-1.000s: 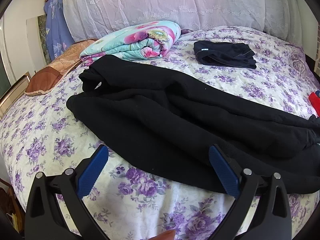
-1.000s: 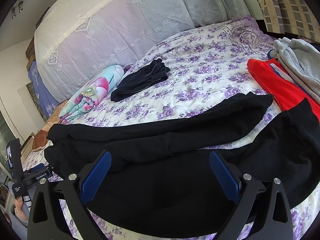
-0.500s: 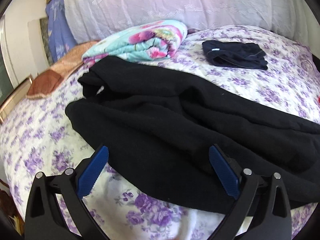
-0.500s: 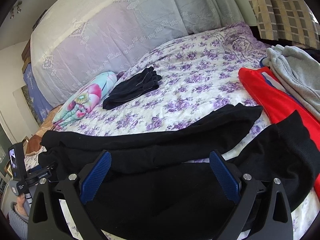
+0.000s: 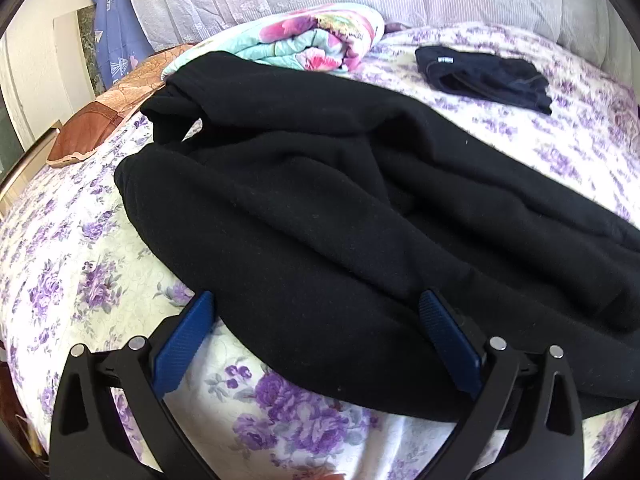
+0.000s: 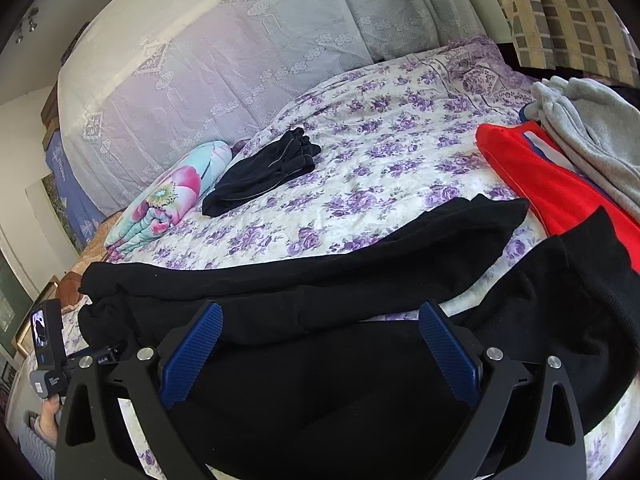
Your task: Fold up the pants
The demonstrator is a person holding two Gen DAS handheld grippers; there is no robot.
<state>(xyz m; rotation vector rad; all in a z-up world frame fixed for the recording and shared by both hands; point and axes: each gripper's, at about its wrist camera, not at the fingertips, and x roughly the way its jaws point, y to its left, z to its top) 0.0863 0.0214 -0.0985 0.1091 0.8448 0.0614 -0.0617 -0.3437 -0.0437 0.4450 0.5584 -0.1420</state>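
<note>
On the floral bedspread point(image 5: 72, 264): 1 pair of black pants point(image 5: 320, 208), spread unfolded. Left gripper point(image 5: 316, 320) now closer than 1 second ago, jaws spread over the near hem; right gripper point(image 6: 320, 328) likewise spread, lower over the legs. Judged: 2 grasps imminent, folding not begun.

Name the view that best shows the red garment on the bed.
The right wrist view: the bright red garment lies in plain sight at the right, beside the black fleece pants and under a grey garment. The left wrist view does not show it.
</note>
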